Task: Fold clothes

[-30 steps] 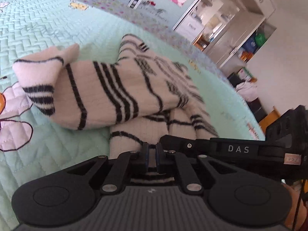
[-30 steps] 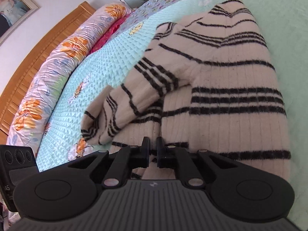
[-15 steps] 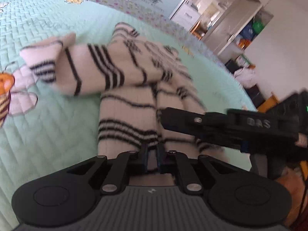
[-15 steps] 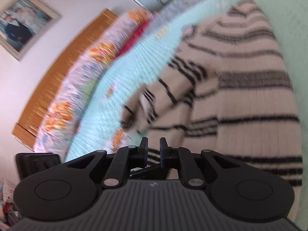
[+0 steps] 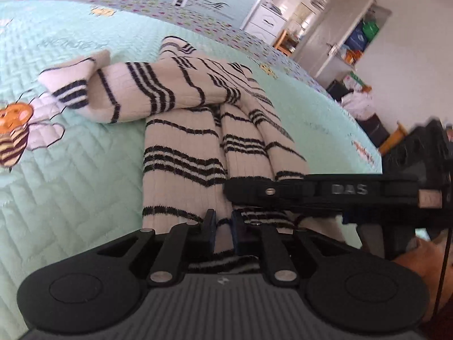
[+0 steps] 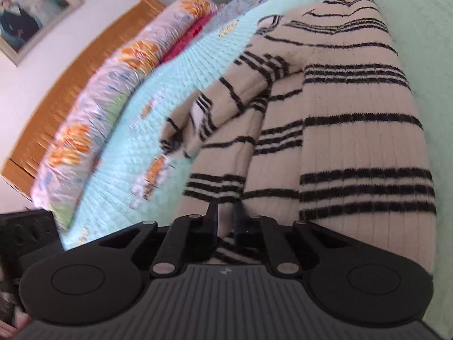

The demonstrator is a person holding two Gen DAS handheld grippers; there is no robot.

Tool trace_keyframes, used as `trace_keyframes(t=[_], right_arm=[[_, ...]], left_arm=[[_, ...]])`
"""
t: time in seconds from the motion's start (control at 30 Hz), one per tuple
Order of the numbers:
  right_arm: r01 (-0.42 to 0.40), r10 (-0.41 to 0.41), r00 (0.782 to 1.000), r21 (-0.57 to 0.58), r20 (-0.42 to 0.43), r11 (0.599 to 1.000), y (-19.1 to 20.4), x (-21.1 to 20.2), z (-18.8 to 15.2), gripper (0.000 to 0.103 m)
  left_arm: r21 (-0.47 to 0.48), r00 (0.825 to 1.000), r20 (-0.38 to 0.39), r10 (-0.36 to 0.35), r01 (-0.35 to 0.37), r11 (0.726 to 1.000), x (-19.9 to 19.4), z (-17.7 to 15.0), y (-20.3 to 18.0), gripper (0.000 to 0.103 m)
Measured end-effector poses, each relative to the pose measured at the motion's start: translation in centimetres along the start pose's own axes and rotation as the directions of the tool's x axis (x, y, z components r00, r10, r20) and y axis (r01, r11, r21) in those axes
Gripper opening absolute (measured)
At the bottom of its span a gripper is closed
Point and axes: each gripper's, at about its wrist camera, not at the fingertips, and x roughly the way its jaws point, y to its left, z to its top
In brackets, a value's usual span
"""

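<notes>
A cream sweater with black stripes point(image 5: 181, 153) point(image 6: 362, 147) lies on the mint quilted bed point(image 5: 70, 170) point(image 6: 147, 130), folded lengthwise. One sleeve point(image 5: 136, 90) point(image 6: 235, 90) lies across it at the far end. My left gripper point(image 5: 223, 218) has the near hem between its fingers, and its jaws are opening slightly while the pads still touch the fabric. My right gripper point(image 6: 225, 209) pinches the hem beside it. Its fingers point(image 5: 254, 191) show side-on in the left wrist view, resting over the hem.
A rolled floral duvet point(image 6: 113, 79) lies along the wooden headboard point(image 6: 70, 65) under a framed picture point(image 6: 25, 19). Beyond the bed's far edge stand a wardrobe and shelves point(image 5: 334, 28). A hand point(image 5: 424, 257) shows at the lower right.
Both grippers have drawn back toward the near edge with the hem. The sweater body has stretched out longer and flatter, and the jaws gap a little wider around the fabric.
</notes>
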Motion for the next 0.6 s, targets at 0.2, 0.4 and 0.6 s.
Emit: trace_keyframes(t=[0.2,0.4,0.6], right_arm=[[-0.097,0.097,0.995,0.024,0.02,0.995,-0.2,-1.5,-2.3,0.034],[-0.246,0.232,0.964,0.112,0.126,0.963,-2.9,-2.2,-3.4,0.031],[-0.318,0.293,0.934,0.104,0.203,0.942,-4.1,-2.5,-4.4,0.029]], left_arm=[[0.013,0.998,-0.039,-0.046,0.046,0.999,-0.2,-0.9,0.6,0.022],[-0.053,0.994,0.113,0.002,0.004,0.999,-3.8,1.0,2.0,0.025],[-0.065,0.942,0.232,0.243,-0.234,0.97,-3.9,6.5,3.7,0.045]])
